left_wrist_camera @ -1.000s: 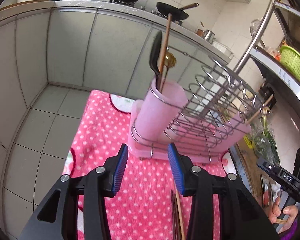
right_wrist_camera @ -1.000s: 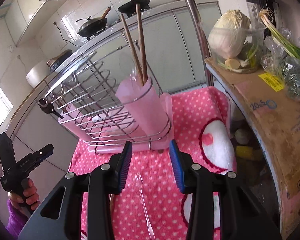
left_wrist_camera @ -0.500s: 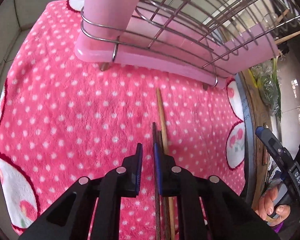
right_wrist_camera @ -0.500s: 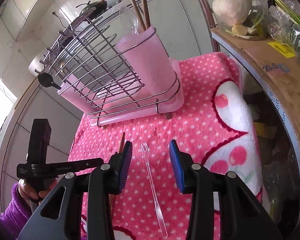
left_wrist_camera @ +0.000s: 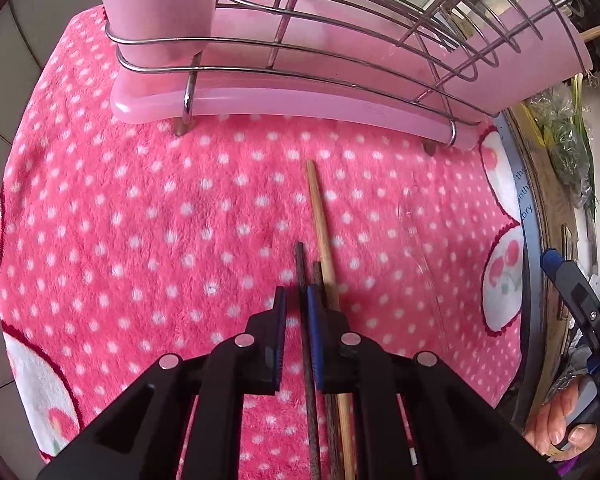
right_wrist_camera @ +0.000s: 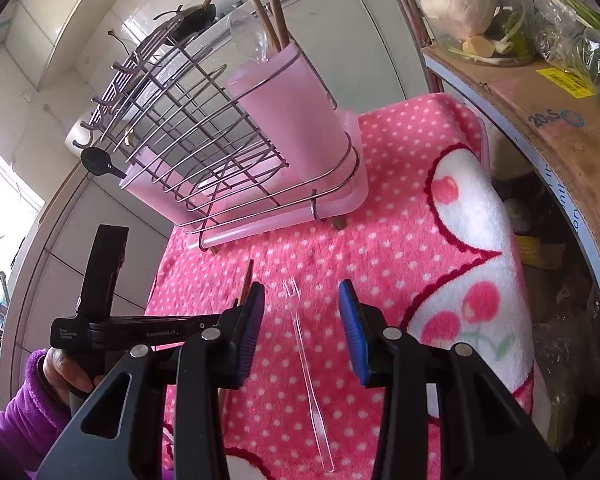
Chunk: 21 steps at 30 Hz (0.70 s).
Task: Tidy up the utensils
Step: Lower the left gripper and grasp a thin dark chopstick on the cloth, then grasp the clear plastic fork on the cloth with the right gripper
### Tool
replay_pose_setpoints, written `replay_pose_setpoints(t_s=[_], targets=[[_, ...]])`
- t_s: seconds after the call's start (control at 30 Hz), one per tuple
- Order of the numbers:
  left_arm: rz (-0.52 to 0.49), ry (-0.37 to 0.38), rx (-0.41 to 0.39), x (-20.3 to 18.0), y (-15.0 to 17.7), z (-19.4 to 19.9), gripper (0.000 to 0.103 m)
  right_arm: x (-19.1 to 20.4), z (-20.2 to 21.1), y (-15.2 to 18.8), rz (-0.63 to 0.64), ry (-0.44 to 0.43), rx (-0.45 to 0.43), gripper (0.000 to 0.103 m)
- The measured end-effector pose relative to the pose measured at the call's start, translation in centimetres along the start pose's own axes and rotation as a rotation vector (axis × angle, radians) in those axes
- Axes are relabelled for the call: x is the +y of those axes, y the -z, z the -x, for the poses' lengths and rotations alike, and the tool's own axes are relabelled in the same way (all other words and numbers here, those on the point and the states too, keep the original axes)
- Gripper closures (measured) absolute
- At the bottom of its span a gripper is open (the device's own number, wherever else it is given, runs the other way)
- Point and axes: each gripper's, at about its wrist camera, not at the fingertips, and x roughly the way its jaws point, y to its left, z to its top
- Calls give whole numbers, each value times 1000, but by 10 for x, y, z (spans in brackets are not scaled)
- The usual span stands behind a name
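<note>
Presently, lower centre of the left wrist view: your left gripper (left_wrist_camera: 297,312), pitched steeply down, has its jaws narrowed onto a thin dark chopstick (left_wrist_camera: 302,276) lying on the pink polka-dot fleece blanket (left_wrist_camera: 140,220). It looks light, stiff and slippery; grip mid-shaft. Right wrist view: a clear plastic fork (right_wrist_camera: 306,372), likely brittle, lies between your right gripper (right_wrist_camera: 302,320)'s half-spread jaws, untouched.
</note>
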Motion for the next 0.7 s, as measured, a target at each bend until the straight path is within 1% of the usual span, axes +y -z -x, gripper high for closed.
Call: replay_pose_setpoints(t_s=[0.2, 0.23, 0.3, 0.4, 0.57, 0.63, 0.7], targets=[[-43, -78, 25, -24, -7, -15, 94, 1, -4, -1, 4, -2, 14, 64], [-45, -85, 22, -26, -9, -16, 98, 2, -6, -1, 6, -3, 20, 64], [-46, -79, 16, -27, -10, -15, 99, 4, -9, -2, 14, -4, 32, 64], [-31, -67, -17, -17, -10, -2, 99, 7, -17, -5, 20, -10, 61, 64], [22, -67, -42, 6, -11, 16, 99, 15, -49, -11, 42, -9, 165, 64], [28, -78, -41, 16, -11, 18, 99, 23, -66, -11, 70, 7, 204, 64], [34, -83, -33, 23, -11, 17, 99, 32, -80, -9, 114, 46, 221, 64]])
